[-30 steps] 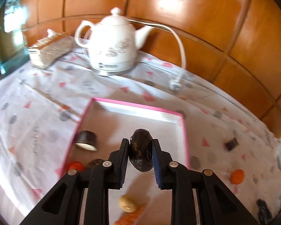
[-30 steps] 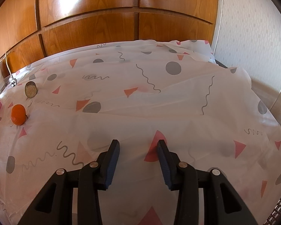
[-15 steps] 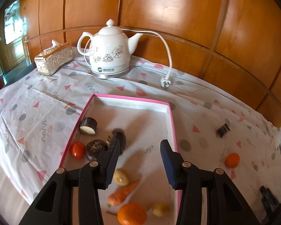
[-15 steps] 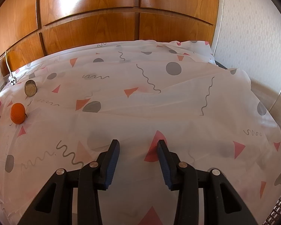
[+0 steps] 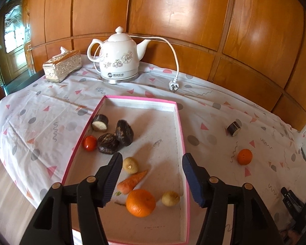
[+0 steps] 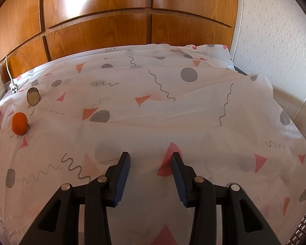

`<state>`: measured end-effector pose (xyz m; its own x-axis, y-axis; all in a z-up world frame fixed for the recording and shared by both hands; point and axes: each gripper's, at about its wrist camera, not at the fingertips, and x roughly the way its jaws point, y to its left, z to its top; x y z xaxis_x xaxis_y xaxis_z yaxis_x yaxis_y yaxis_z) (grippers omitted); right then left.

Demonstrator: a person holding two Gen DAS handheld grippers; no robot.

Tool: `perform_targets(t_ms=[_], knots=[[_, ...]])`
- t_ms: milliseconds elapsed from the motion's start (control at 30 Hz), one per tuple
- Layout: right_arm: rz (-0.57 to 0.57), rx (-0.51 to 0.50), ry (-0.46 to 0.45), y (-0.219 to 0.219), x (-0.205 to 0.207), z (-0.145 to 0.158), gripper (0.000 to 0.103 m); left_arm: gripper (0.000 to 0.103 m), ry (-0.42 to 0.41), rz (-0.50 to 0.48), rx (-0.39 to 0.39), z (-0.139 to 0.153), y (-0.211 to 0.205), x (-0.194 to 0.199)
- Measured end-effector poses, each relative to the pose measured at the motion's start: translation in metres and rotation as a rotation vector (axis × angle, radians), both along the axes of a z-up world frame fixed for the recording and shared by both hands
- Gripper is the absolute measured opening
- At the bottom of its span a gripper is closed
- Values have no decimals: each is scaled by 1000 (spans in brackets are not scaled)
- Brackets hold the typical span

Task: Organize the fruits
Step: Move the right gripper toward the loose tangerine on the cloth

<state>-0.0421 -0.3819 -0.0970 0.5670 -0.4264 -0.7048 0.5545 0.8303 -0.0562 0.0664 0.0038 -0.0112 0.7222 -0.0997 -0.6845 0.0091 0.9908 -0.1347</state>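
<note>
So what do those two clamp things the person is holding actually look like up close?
Both look alike. The left gripper and the right gripper are black plastic, each with two angular fingers that have triangular cut-outs near the base and round metal rivets at the joints. The fingers' inner faces carry ribbed dark blue pads. No cables, labels, hands or sleeves show in either view.
</note>
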Motion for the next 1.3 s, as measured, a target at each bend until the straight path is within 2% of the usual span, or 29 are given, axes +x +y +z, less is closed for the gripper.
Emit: perform_targets(t_ms=[967,1100,1300], knots=[[11,-22,38,4,3,3,42,71,47,119,-35,-26,40,-21],[51,20,47,10,10,7,42,72,51,145,-46,-28,48,-23],[203,53,39,41,33,17,42,72,45,162,-52,-28,58,-27]])
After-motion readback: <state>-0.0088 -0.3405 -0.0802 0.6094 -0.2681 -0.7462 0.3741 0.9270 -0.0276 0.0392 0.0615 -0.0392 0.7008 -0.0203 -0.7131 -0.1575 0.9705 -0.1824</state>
